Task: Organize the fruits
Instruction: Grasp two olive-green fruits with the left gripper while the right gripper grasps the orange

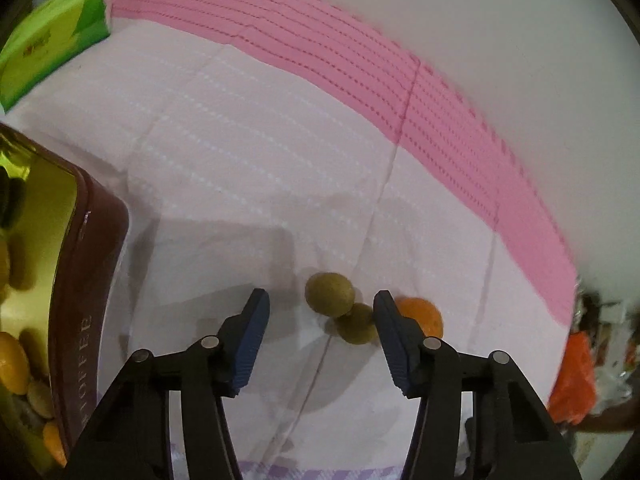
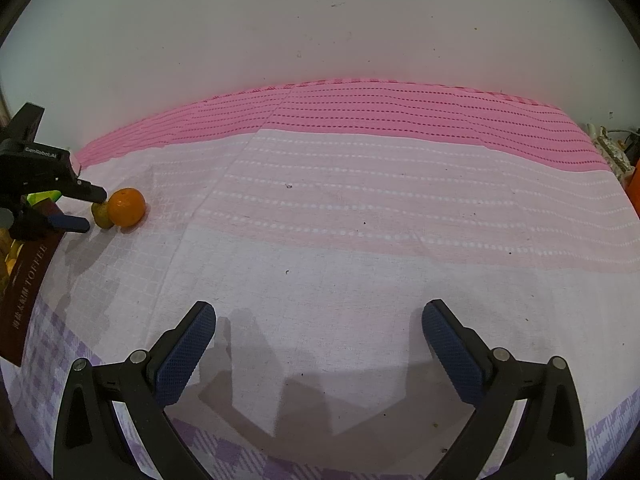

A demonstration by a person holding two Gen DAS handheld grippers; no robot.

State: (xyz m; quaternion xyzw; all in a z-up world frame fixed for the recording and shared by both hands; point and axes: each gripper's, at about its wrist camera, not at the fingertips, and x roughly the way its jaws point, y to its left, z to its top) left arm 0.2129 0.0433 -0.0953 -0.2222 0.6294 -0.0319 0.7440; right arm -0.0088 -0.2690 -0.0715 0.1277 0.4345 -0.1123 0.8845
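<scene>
Two small green fruits [image 1: 330,294] [image 1: 358,324] lie touching on the cloth, just ahead of my open left gripper [image 1: 322,304]. An orange fruit [image 1: 422,316] lies to their right, partly hidden behind the right finger [image 1: 394,338]. A brown toffee tin [image 1: 80,292] with a gold inside holds several yellow and green fruits at the left. In the right wrist view the left gripper [image 2: 92,208] sits by the orange fruit [image 2: 126,207] and a green fruit [image 2: 101,215]. My right gripper [image 2: 318,320] is open and empty over bare cloth.
A green packet [image 1: 48,52] lies at the far left. The white and pink cloth [image 2: 360,208] covers the surface up to a pale wall. An orange bag [image 1: 572,384] and clutter sit beyond the right edge. The tin [image 2: 24,292] stands at the left.
</scene>
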